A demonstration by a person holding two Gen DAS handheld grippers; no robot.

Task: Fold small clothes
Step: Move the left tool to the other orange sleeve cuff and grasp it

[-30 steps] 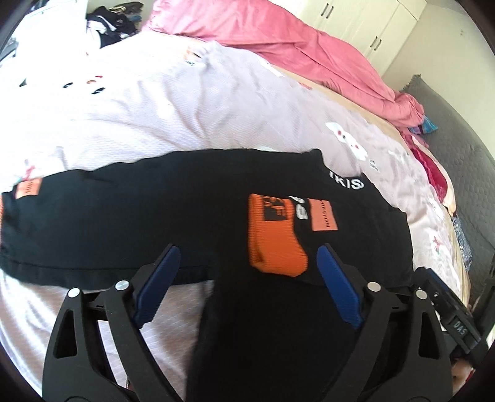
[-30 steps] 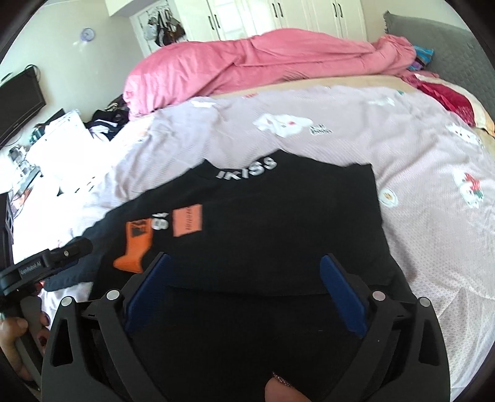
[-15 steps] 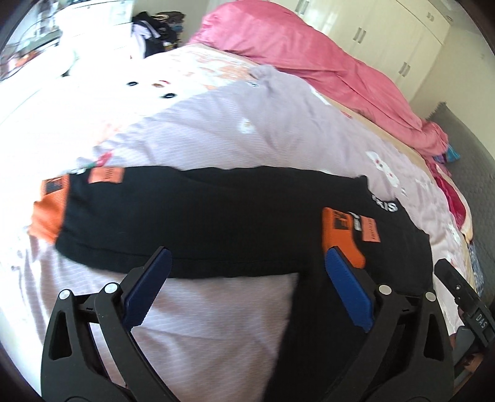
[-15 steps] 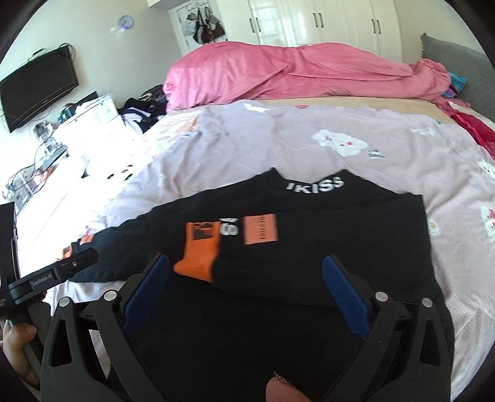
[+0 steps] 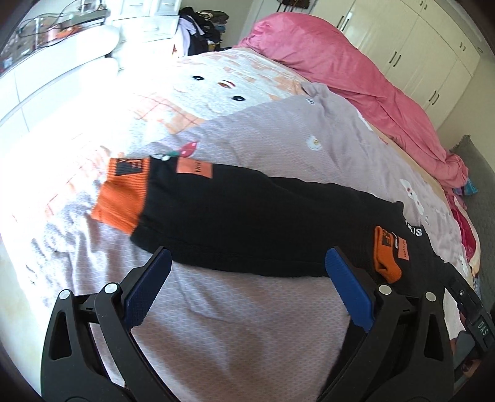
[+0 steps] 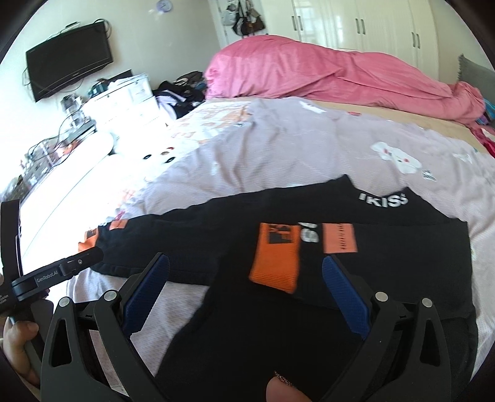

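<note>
A black sweatshirt (image 5: 247,216) with orange cuffs lies flat on the lilac bedsheet (image 5: 278,148). One sleeve stretches out to the left and ends in an orange cuff (image 5: 122,198). The other sleeve is folded across the body, its orange cuff (image 6: 275,256) lying below the white-lettered collar (image 6: 382,199). My left gripper (image 5: 247,259) hovers open over the near edge of the outstretched sleeve, holding nothing. My right gripper (image 6: 244,263) is open above the sweatshirt body (image 6: 386,256), just left of the folded cuff, with nothing between its fingers.
A pink duvet (image 6: 324,71) is heaped along the far side of the bed. White wardrobes (image 6: 371,24), a wall television (image 6: 69,71), a clothes pile (image 6: 182,89) and white furniture (image 5: 62,62) stand beyond. A hand (image 6: 18,343) holds the left gripper's handle (image 6: 58,272).
Both grippers have swung left along the sweatshirt. The left one went from the folded cuff to the outstretched sleeve, whose orange cuff came into view. Both stay open.
</note>
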